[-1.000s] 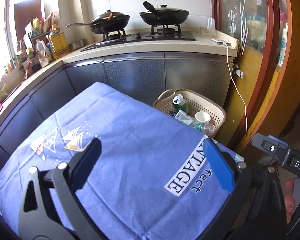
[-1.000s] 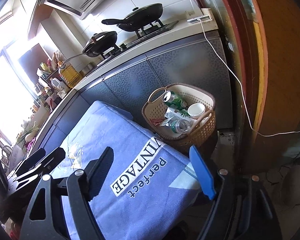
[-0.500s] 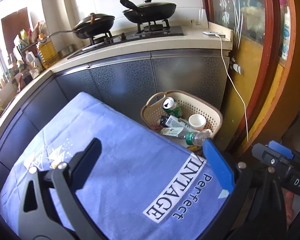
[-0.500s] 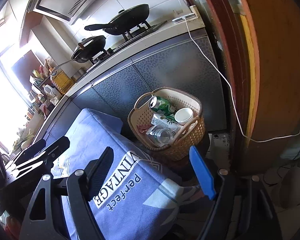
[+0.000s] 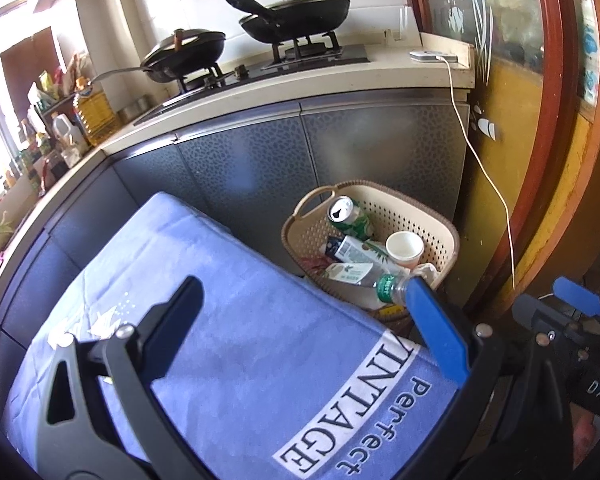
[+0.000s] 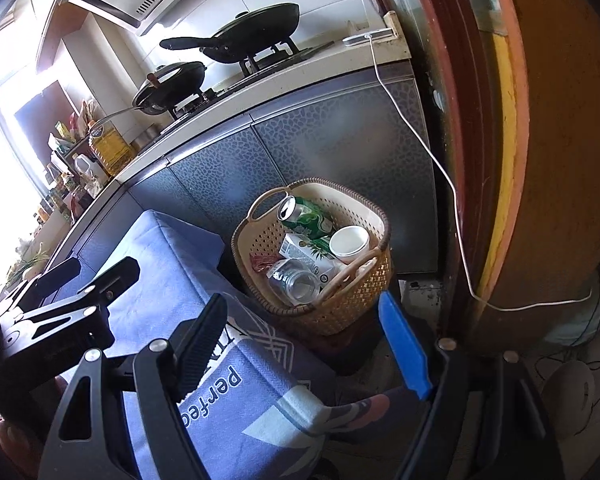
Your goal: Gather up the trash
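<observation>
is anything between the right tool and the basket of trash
Nothing visible blocks it. The right tool is open and empty, and the basket sits just ahead of it on the floor against the cabinet. The blue cloth-covered table lies to its left, off the direct line. The paper cup and can lie exposed.

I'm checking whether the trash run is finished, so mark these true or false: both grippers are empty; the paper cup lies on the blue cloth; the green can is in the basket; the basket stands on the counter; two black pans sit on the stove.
1. Both the left gripper and right gripper are open and empty: true.
2. The white paper cup lies on the blue printed cloth: false, it is in the beige perforated plastic basket.
3. The green drink can is in the basket: true.
4. The basket stands on the counter: false, it sits low beside the grey cabinet fronts.
5. Two black pans sit on the stove: true.
</observation>
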Available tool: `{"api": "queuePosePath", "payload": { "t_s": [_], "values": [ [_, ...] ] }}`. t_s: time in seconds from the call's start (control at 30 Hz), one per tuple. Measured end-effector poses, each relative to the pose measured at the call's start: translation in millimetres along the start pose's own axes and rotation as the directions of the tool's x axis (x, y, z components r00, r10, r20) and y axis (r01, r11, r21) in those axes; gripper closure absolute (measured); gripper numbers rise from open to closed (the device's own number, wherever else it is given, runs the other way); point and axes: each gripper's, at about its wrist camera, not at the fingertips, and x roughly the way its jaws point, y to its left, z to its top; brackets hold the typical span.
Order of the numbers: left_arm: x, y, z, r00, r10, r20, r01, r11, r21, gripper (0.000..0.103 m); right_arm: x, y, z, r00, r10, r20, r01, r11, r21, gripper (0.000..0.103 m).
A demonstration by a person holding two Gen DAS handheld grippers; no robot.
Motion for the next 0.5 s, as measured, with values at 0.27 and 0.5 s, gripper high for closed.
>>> {"api": "queuePosePath", "payload": {
  "t_s": [0.27,0.5],
  "values": [
    [6.9,1.0,5.3,1.0,-0.005,0.011,0.005,1.0,-0.017,0.006,6.9,-2.8,2.3,1.0,0.004,-0.011,-0.004,1.0,0.001,0.025],
    [8.9,1.6,8.0,1.0,0.024,0.012,-0.024,1.0,-0.015,0.006,10.1,-2.7,4.4,1.0,0.008,-0.016,-0.008,1.0,0.0,0.025]
  ]
}}
